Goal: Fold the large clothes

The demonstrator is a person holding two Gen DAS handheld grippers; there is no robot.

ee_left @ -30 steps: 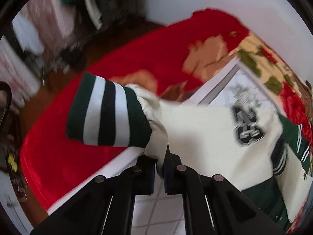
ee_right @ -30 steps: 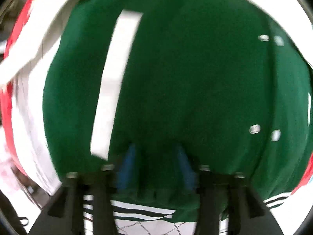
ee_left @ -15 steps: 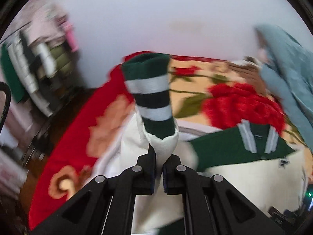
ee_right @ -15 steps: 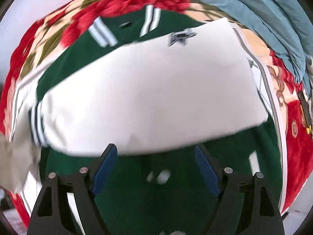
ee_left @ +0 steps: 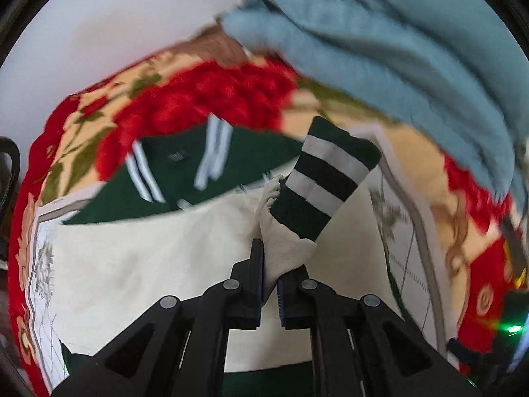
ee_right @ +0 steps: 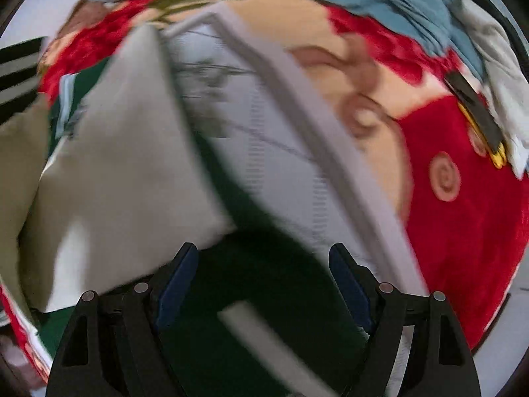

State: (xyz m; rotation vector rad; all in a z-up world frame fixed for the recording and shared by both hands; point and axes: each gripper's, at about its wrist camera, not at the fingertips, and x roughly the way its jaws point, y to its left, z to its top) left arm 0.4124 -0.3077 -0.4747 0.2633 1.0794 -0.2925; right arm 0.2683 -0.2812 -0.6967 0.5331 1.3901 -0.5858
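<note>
The varsity jacket [ee_left: 148, 258] lies spread on a bed, green in the body with cream sleeves. In the left wrist view its green collar [ee_left: 178, 165], with white stripes, sits at about 10 o'clock. A small dark label sits inside the collar, but the writing is too blurry to read.

The left gripper [ee_left: 269, 284] has its jaws clenched on the cream sleeve [ee_left: 284, 251], right by the striped cuff [ee_left: 324, 182]. The cuff has green and white bands and sticks up toward 1 o'clock, above the jacket.

The right gripper [ee_right: 264, 281] has its jaws wide apart and grasps nothing. In the right wrist view, dark green jacket cloth [ee_right: 251, 297] lies between and under its blue pads [ee_right: 175, 281]. A cream sleeve panel [ee_right: 125, 172] lies at 9 o'clock. This view is very blurry.

Under the jacket lies a white sheet with a gray border [ee_right: 281, 139]. Under that is a red blanket with roses [ee_left: 205, 89]. A light blue quilt [ee_left: 396, 49] is piled up at 1 o'clock in the left wrist view. A white wall [ee_left: 99, 33] is at 11 o'clock.
</note>
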